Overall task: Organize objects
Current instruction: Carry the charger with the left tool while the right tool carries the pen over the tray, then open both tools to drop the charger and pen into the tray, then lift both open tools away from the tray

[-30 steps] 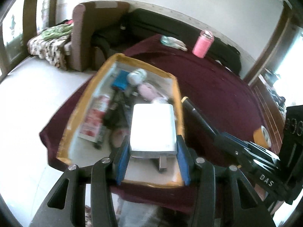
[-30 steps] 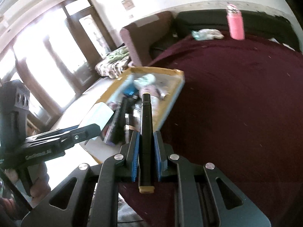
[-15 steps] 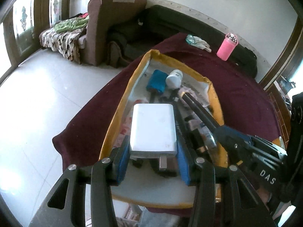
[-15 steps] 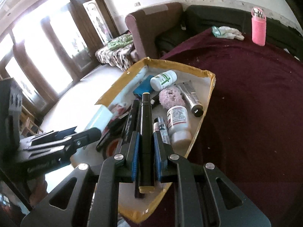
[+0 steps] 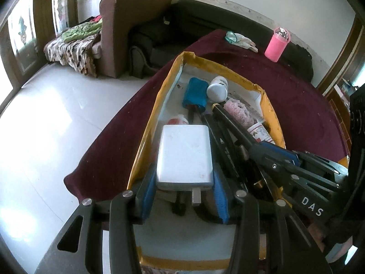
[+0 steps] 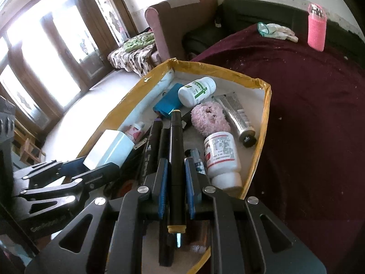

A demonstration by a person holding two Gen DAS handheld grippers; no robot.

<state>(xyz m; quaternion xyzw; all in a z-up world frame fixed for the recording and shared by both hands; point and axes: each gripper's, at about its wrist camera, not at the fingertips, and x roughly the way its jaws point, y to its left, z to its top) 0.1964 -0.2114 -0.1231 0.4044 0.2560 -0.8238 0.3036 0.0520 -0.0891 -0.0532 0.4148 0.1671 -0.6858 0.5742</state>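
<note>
A yellow-rimmed cardboard box (image 5: 157, 98) (image 6: 265, 114) sits on a maroon-covered table and holds several small items. My left gripper (image 5: 183, 191) is shut on a white plug adapter (image 5: 184, 155) and holds it over the box's near left part; the adapter also shows in the right wrist view (image 6: 109, 148). My right gripper (image 6: 175, 178) is shut on a black marker (image 6: 175, 159) with a tan end cap, held over the box's middle above other black markers (image 6: 151, 146). The marker also shows in the left wrist view (image 5: 230, 123).
In the box lie a blue pouch (image 6: 168, 102), a white-green bottle (image 6: 197, 91), a pink puff (image 6: 209, 119), a silver tube (image 6: 238, 118) and a white-red bottle (image 6: 222, 157). A pink bottle (image 6: 316, 28) and a cloth (image 6: 278, 30) sit far on the table. Sofa (image 5: 127, 29) and floor lie left.
Both grippers moved forward and down over the box, still holding their objects. The marker went from beside the box's right rim to above its middle.
</note>
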